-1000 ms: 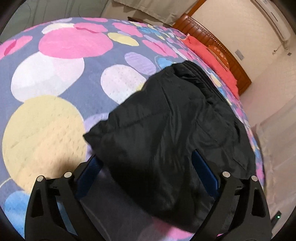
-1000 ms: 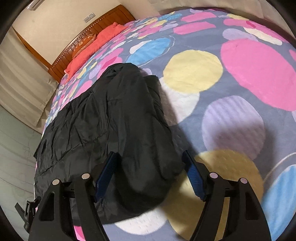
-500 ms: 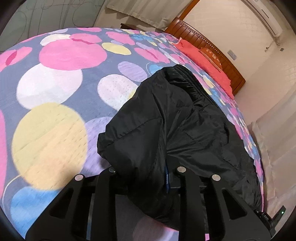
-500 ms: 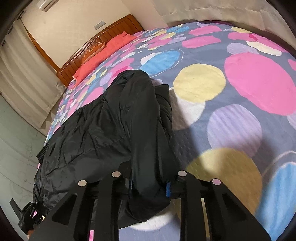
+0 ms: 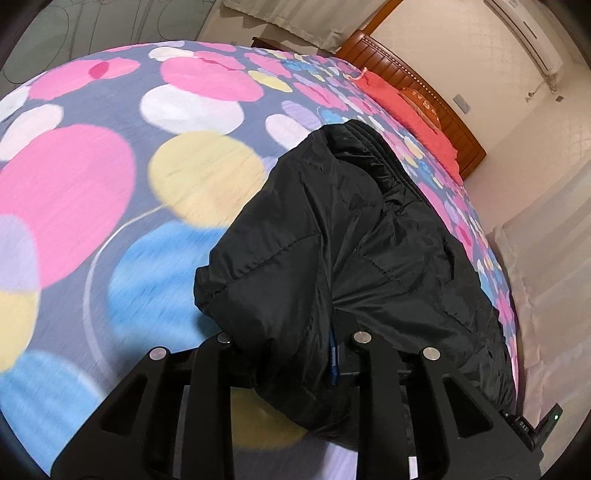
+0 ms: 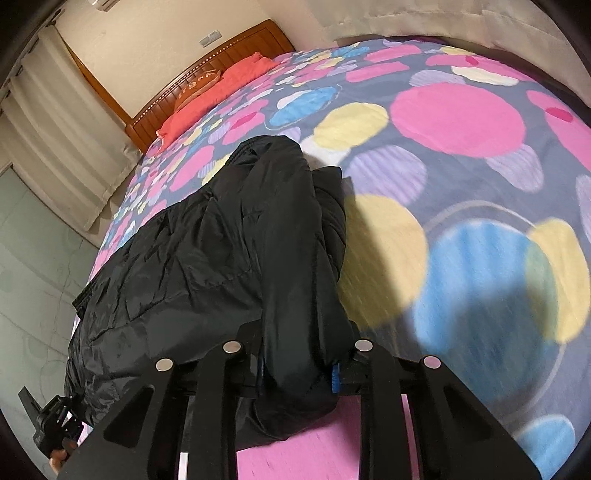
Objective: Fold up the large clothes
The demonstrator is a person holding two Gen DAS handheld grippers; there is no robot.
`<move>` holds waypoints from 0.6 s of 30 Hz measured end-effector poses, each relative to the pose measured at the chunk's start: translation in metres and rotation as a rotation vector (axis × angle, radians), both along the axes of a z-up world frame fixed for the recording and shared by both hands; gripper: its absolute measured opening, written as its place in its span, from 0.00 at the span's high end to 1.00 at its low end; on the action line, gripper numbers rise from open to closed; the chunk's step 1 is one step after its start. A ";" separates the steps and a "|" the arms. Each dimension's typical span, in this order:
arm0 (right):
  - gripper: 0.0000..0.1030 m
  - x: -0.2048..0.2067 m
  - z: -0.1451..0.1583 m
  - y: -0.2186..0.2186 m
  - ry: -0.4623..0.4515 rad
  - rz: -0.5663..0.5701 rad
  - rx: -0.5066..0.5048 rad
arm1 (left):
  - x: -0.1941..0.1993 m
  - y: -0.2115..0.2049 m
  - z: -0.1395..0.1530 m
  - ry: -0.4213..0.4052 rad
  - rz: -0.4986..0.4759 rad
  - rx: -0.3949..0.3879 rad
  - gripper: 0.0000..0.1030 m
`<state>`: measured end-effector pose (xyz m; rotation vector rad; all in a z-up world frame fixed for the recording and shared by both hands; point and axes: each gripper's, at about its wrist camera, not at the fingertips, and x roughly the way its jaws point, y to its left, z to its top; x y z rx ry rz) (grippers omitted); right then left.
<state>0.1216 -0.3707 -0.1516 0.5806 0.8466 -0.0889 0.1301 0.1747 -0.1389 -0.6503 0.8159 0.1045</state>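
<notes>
A: What has changed? The left gripper (image 5: 291, 354) was spread wide around the near edge of the black jacket (image 5: 351, 236) a second ago; now it is clenched on a bunched fold of it.

B: Same on the right. The right gripper (image 6: 297, 363) was open around the jacket (image 6: 207, 258) and is now clamped on a thick roll of padded cloth. The spots on the bedspread have also shifted and look smeared, so both cameras seem to be moving.

A: Meaning for the task?

B: Likely the grasp is done and the lift or fold-over of the near end is starting. The fold itself is not made yet.

A: Where does the jacket lie?

B: On the bed, stretched from the grippers away toward the far end, with its near end held up in both of them.

A: Surface?

B: A soft bedspread (image 5: 92, 192) with big pink, yellow, blue and white dots; slippery shell cloth may slide on it.

A: Room?

B: A wooden headboard (image 6: 218, 62) at the far end with a red pillow (image 6: 221, 88) before it, pale curtains (image 6: 55, 140) at the side, and an air conditioner (image 5: 524, 33) high on the wall.
</notes>
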 end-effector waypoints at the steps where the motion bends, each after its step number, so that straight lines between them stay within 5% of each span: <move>1: 0.76 -0.004 -0.001 0.000 0.001 0.000 0.002 | -0.007 0.001 0.000 0.002 0.002 -0.007 0.76; 8: 0.74 -0.028 -0.003 0.003 0.022 0.016 -0.015 | -0.033 0.002 0.000 0.013 -0.023 0.012 0.74; 18: 0.59 -0.047 0.006 0.004 0.059 0.019 -0.064 | -0.052 0.011 0.006 0.057 -0.017 0.101 0.38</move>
